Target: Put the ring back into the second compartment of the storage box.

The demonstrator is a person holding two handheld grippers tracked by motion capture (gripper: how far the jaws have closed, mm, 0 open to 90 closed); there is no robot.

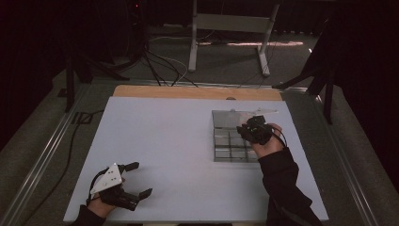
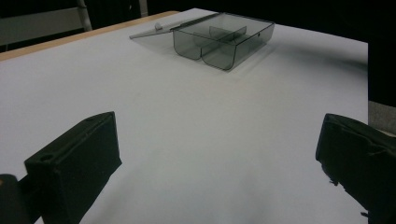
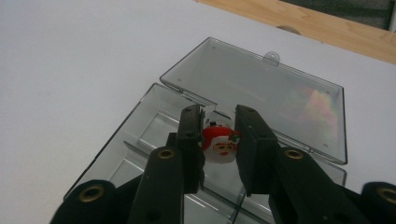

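A clear grey compartment box (image 1: 226, 141) lies on the right half of the white table, its lid (image 1: 235, 117) folded flat behind it. My right gripper (image 1: 248, 128) hovers over the box's far right compartments. Its jaws are shut on a small Santa-face figure (image 3: 219, 145), red hat and white beard, held just above the box (image 3: 140, 140) near the lid (image 3: 261, 88) hinge. My left gripper (image 1: 141, 178) rests at the table's near left, jaws wide apart with nothing between them. From there the box (image 2: 224, 42) stands far off across bare table, beyond the left gripper (image 2: 219, 158).
The white table top (image 1: 164, 141) ends in a wooden strip (image 1: 197, 92) at the far edge. Beyond it stand a metal table frame (image 1: 230, 28) and floor cables (image 1: 160, 66). Metal rails run along both sides of the table.
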